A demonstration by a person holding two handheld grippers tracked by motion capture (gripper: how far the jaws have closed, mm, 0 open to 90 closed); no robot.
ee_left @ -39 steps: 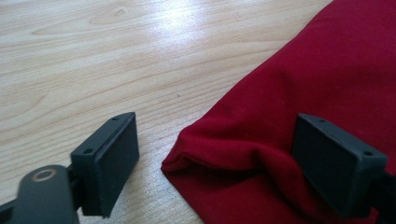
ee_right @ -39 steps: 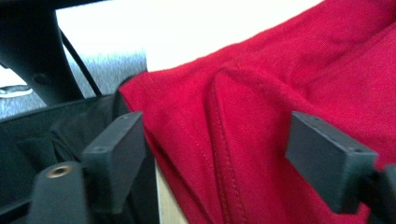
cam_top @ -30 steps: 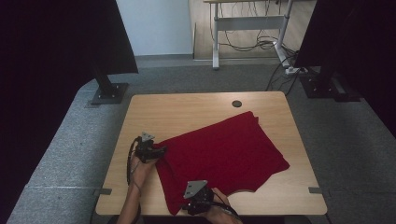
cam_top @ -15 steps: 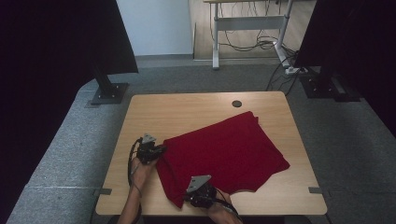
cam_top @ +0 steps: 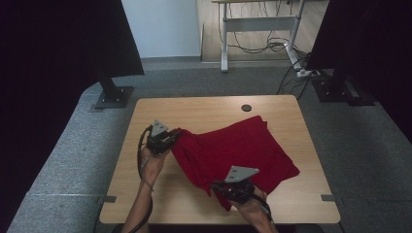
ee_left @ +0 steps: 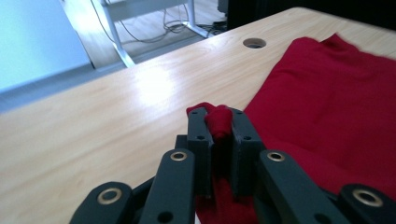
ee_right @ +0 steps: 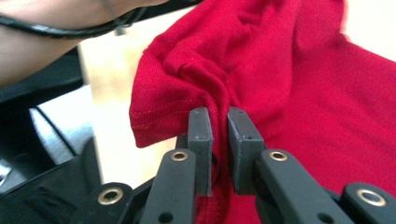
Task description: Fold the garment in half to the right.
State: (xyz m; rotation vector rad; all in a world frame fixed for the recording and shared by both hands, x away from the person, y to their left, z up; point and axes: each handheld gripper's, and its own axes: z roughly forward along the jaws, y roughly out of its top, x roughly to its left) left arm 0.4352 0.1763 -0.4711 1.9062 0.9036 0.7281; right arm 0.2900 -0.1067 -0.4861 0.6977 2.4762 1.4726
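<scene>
Two claws, left claw (cam_top: 171, 137) and right claw (cam_top: 219, 187), each pinch the red cloth (cam_top: 238, 148) edge between their jaws.

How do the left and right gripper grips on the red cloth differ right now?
The left gripper pinches a small bunched corner of the red cloth at its left edge; the right gripper clamps a stitched hem fold at the near edge. In the high view the left gripper sits farther up the table, the right gripper nearer the person. Both are shut on the cloth, having just closed.
</scene>
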